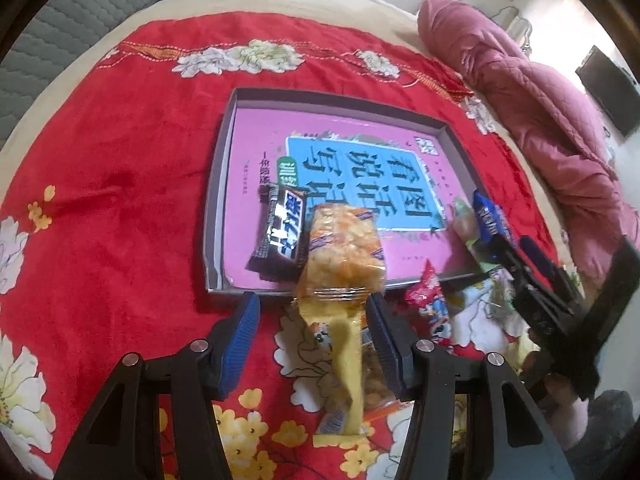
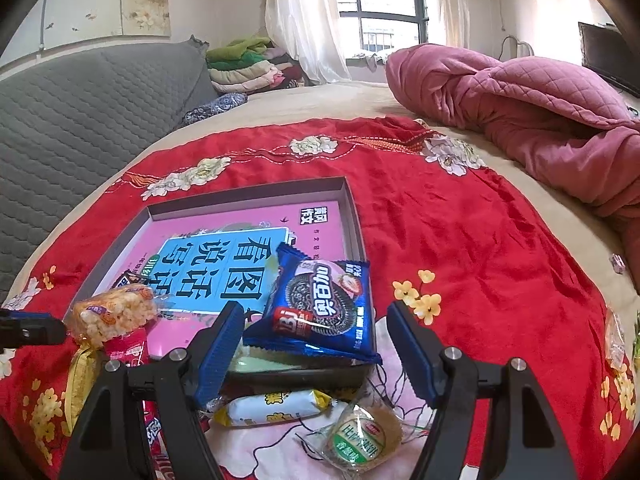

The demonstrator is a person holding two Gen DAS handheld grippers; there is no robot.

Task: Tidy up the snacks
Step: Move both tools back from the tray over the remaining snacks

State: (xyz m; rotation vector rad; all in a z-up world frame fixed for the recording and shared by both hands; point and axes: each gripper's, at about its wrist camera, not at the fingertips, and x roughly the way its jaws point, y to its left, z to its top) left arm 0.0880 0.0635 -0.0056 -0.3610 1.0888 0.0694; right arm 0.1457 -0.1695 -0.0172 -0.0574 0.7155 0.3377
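While both claws stand spread, left claw (image 1: 313,312) straddling a crinkly rice-puff bar (image 1: 343,248), the shallow cardboard tray (image 2: 352,208) holds a glossy cookie pack (image 2: 324,304) beneath right claw (image 2: 316,320).

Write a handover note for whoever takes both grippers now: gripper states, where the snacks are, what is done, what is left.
Left gripper: open, fingers either side of the rice pack's near end.
Right gripper: open, cookie pack between its fingers, not pressed.
Tray: chocolate bar inside; rice pack and cookie pack lie over its near wall.
Cloth: red pack, yellow pack, white pack, biscuit.
Done: three snacks at the tray.
Left: probably seat those two fully, then collect the rest.
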